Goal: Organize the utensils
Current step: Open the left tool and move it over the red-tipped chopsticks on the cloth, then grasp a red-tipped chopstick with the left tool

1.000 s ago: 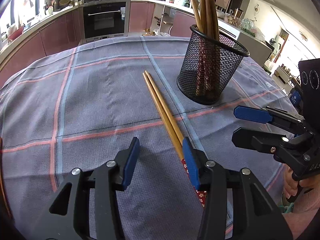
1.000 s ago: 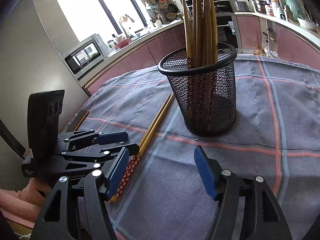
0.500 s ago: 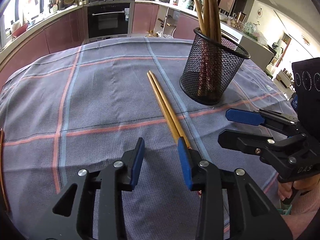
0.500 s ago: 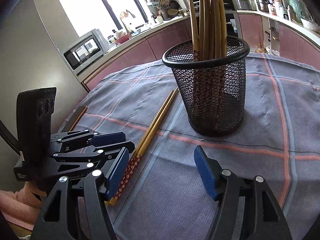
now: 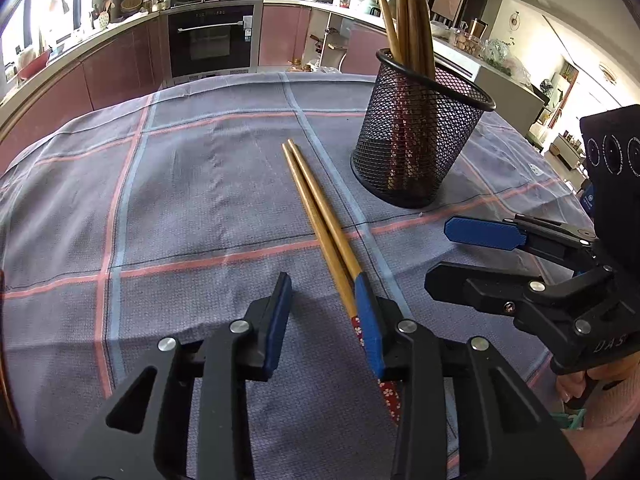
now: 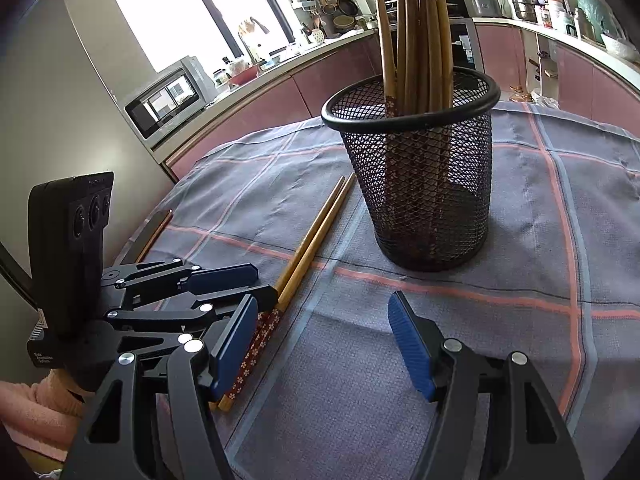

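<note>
Chopsticks (image 5: 320,220), a pair lying side by side, stretch across the checked cloth (image 5: 180,200) on the tabletop, their red flowered ends nearest the person and their bare wooden tips pointing away. The left gripper (image 5: 324,316) sits over the decorated ends; its jaws have just been closing, and the pair runs along the inner face of its right finger, with a clear gap on the other side, so nothing is clamped. Ahead and to the right of it stands the black mesh holder (image 5: 416,140), upright, with more chopsticks (image 5: 408,20) standing in it tips up. The right gripper (image 6: 324,344) hovers just beside the left one, its jaws spread wide and empty, with the holder straight ahead of it and the lying pair passing by its left finger
</note>
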Available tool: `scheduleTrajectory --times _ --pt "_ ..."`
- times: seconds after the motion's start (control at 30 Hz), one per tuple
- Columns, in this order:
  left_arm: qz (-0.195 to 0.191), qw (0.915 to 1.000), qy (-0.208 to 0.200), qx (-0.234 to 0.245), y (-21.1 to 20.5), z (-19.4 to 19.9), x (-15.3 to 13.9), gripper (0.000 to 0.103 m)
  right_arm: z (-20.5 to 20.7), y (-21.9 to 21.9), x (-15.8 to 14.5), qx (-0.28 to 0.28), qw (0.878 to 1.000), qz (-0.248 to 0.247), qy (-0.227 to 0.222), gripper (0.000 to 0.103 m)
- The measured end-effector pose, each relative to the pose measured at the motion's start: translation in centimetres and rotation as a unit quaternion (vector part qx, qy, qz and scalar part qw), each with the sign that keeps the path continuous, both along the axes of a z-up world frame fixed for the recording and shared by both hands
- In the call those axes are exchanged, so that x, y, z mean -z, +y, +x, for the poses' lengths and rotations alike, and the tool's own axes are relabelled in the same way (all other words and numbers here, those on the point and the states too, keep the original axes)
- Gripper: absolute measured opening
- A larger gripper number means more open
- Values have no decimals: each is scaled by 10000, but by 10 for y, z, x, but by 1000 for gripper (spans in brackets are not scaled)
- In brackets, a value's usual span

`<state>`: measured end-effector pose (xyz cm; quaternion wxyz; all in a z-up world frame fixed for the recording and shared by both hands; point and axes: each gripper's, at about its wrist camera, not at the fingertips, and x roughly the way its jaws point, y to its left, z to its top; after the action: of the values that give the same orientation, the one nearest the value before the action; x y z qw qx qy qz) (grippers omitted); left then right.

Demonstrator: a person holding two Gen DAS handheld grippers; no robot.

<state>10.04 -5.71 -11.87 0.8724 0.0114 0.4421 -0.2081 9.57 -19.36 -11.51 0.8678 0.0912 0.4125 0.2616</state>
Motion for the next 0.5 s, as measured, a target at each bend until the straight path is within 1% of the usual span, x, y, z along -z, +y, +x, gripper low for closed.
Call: scheduleTrajectory --times 0.13,0.23,0.3,0.4,0.47,0.5 --pt "-47 10000 19 -77 4 -1 0 28 2 7 -1 -57 9999 -82 -8 64" --pt "-130 9998 43 -148 8 -2 0 27 6 16 -1 -66 9998 -214 -3 53" --pt "-198 9996 76 -195 11 -3 0 25 9 23 0 -93 9996 -268 26 52" --pt "-270 9993 104 -252 15 -5 1 24 14 34 2 -147 9991 -393 43 44" --pt "-298 9991 113 -266 16 -7 1 22 19 40 5 -164 9987 -468 88 36" --pt "-303 9991 119 -263 17 -8 2 22 20 42 6 -149 9985 -519 101 35"
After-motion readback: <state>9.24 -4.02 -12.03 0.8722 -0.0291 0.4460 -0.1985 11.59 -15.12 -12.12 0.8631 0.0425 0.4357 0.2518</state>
